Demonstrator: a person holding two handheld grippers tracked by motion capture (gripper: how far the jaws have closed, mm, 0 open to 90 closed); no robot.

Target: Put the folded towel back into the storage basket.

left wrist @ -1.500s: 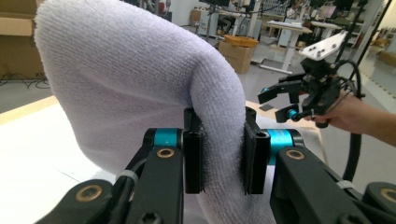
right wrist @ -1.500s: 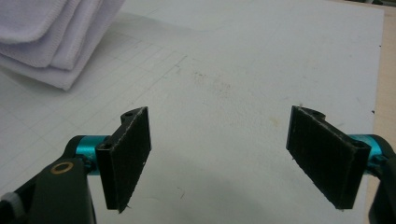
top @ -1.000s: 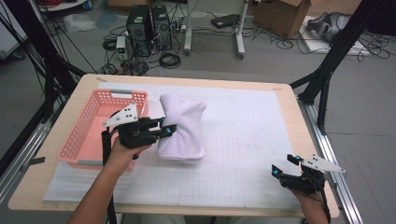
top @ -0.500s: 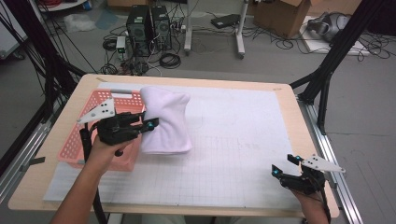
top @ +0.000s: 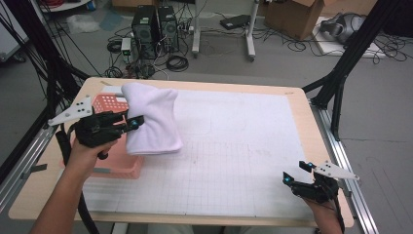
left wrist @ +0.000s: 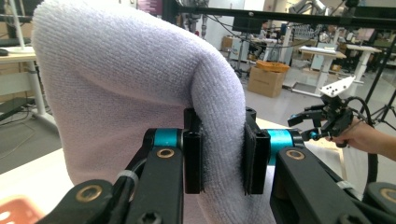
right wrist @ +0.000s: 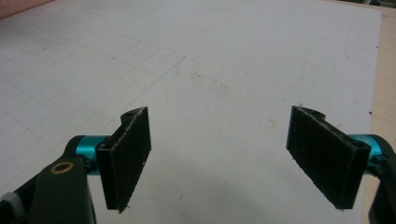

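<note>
Table (top: 234, 200), covered by a white gridded mat (top: 234, 146): the work surface, spreading below and to the right of the left gripper. Pink basket (top: 109, 105): a slotted plastic bin directly beneath and behind the left gripper, at the table's left edge. White towel (top: 151, 122): folded into a thick bundle, lifted clear of the mat and hanging just ahead of the left gripper's jaws, partly over the basket's near right corner.

Left gripper (top: 131, 122): jaws drawn in on a thick fold of the towel, pads pressing both faces of the cloth; in the left gripper view the towel (left wrist: 130, 93) rises above the pads (left wrist: 193, 161) and drapes past them. Right gripper (top: 296, 178): jaws standing wide apart with nothing between them, hovering over bare mat at the near right corner, well apart from the towel; its pads (right wrist: 128, 156) frame only gridded surface.

The step in hand appears to be carrying the towel into the basket. To do it well, the grip should hold firm until the whole bundle is above the basket's opening, with the hanging lower edge lifted over the rim so it does not snag; release only once the cloth rests inside.
</note>
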